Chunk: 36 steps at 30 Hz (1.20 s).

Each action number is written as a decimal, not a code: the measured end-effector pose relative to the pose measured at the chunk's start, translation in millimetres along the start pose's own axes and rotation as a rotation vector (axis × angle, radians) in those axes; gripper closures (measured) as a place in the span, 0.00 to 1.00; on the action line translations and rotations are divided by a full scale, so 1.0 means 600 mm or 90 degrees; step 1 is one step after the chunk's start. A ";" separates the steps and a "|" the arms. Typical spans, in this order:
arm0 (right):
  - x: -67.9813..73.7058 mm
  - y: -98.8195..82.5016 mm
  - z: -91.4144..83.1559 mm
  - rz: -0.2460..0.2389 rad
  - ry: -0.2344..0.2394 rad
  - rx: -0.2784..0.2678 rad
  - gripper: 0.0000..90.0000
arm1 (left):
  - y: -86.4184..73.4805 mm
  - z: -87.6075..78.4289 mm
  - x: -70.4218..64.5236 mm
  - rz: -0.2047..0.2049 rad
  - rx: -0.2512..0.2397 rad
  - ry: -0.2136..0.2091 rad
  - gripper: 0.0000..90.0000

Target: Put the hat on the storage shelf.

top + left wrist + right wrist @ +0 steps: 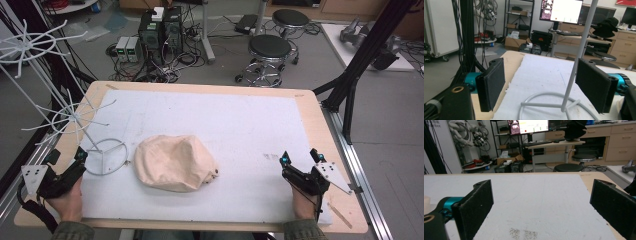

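no text is legible (monitor screens too blurred).

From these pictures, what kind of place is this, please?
Probably a robotics lab or workshop. Behind the table stand computers in tangled cables on the floor, rolling stools, and a desk with lit monitors. Shelves hold boxes and gear.

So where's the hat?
In the high view the hat lies on the white mat, left of the middle, beside the rack's ring base.
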State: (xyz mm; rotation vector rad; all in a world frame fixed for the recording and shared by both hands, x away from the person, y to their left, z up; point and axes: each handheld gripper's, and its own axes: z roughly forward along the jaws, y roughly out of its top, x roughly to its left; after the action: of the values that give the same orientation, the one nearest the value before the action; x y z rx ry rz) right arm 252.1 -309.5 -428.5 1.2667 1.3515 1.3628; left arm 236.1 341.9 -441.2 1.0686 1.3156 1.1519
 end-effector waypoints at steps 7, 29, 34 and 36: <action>0.000 0.000 -0.001 0.000 0.000 -0.003 0.04 | 0.000 0.000 0.000 -0.001 0.000 -0.001 0.27; -0.001 0.000 -0.001 0.016 0.000 0.005 0.04 | 0.000 -0.001 0.000 -0.002 -0.001 -0.004 0.27; -0.001 0.019 0.007 0.014 0.021 0.009 0.04 | -0.001 0.000 -0.001 -0.006 0.000 -0.005 0.27; 0.001 0.030 0.007 0.008 0.026 -0.001 0.04 | -0.001 -0.001 -0.003 -0.006 -0.001 -0.007 0.27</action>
State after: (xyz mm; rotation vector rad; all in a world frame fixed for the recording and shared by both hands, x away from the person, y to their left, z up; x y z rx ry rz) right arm 257.8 -309.6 -410.7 1.2540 1.3728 1.4051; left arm 235.8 339.9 -441.2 1.0657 1.3091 1.1381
